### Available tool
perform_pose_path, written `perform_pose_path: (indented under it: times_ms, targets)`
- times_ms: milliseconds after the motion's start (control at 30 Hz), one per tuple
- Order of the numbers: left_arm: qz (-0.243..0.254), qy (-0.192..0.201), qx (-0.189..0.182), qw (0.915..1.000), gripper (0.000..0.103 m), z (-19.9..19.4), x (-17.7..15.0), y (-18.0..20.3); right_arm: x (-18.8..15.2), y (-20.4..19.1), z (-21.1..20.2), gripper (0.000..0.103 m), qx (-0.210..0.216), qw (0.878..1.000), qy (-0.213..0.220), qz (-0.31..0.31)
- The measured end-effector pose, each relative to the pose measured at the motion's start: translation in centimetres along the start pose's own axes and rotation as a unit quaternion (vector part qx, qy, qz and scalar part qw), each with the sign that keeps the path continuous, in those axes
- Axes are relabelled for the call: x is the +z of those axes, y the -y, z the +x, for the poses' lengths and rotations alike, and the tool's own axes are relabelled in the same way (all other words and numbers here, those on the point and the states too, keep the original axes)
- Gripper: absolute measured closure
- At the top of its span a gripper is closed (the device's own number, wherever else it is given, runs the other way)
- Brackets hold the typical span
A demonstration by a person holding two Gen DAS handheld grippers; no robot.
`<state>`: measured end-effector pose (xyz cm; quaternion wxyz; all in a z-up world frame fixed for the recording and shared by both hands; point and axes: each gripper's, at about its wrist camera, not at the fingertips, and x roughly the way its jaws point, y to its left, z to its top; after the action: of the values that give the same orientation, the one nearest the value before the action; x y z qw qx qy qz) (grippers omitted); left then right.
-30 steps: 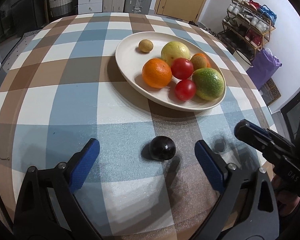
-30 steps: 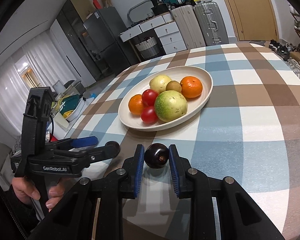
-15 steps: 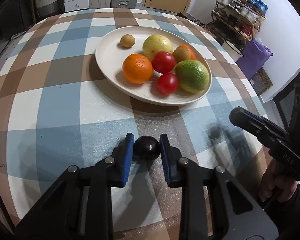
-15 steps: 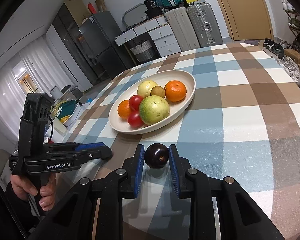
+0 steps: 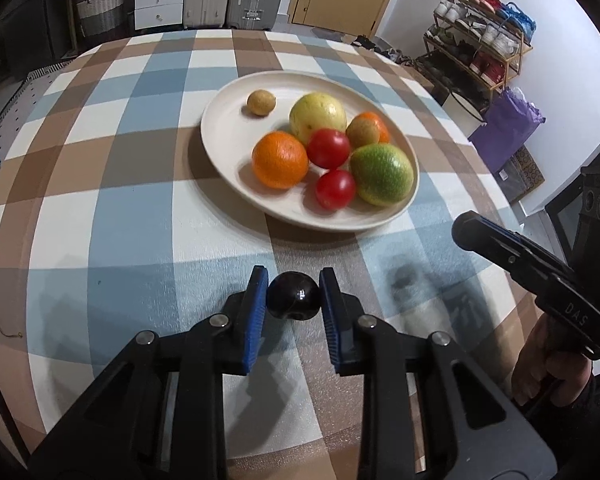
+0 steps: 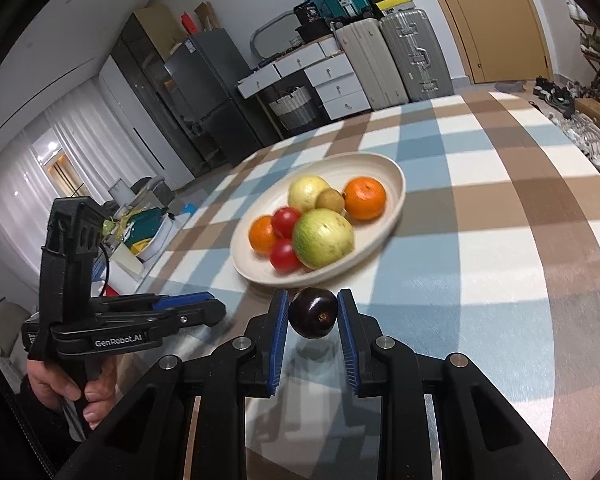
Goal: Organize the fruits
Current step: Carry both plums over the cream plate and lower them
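My left gripper [image 5: 293, 280] is shut on a dark plum [image 5: 294, 298] low over the checked tablecloth, just in front of the cream plate [image 5: 228, 152]. My right gripper [image 6: 313, 300] is shut on a second dark plum [image 6: 313, 314], held slightly above the cloth before the same plate [image 6: 396, 184]. The plate carries an orange [image 5: 280, 159], two tomatoes [image 5: 329, 148], a green fruit [image 5: 381, 174], a yellow fruit [image 5: 318, 116] and smaller fruits. Each wrist view shows the other gripper from the side: the right gripper [image 5: 466, 232] and the left gripper [image 6: 214, 312].
The round table [image 5: 100, 220] drops away close behind both grippers. A person's hand [image 6: 72, 384] grips the left handle. A shoe rack [image 5: 480, 52], a purple bag [image 5: 508, 120], suitcases [image 6: 392, 56] and drawers [image 6: 332, 84] stand around the room beyond the table.
The left jaws stood wide open around the dark plum on the cloth and have closed on it. The right gripper has kept its own plum throughout.
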<state>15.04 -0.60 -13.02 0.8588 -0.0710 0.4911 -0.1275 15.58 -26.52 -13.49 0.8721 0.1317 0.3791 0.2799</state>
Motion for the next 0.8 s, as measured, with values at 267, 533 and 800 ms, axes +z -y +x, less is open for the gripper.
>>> perform_pose_path:
  times_ms: [267, 533, 800]
  targets:
    - [0.003, 0.025, -0.009, 0.9997, 0.08, -1.3, 2.2, 0.0, 2.3, -1.4, 0.6, 0.078, 0.013, 1.0, 0.008, -0.019]
    - [-0.003, 0.044, -0.017, 0.9989, 0.08, -1.6, 5.7, -0.5, 4.9, -1.7, 1.6, 0.078, 0.013, 0.999, 0.012, -0.031]
    - [-0.008, 0.053, -0.024, 0.9983, 0.08, -0.4, 9.3, -1.1, 7.8, -1.0, 3.0, 0.078, 0.007, 0.999, 0.014, -0.034]
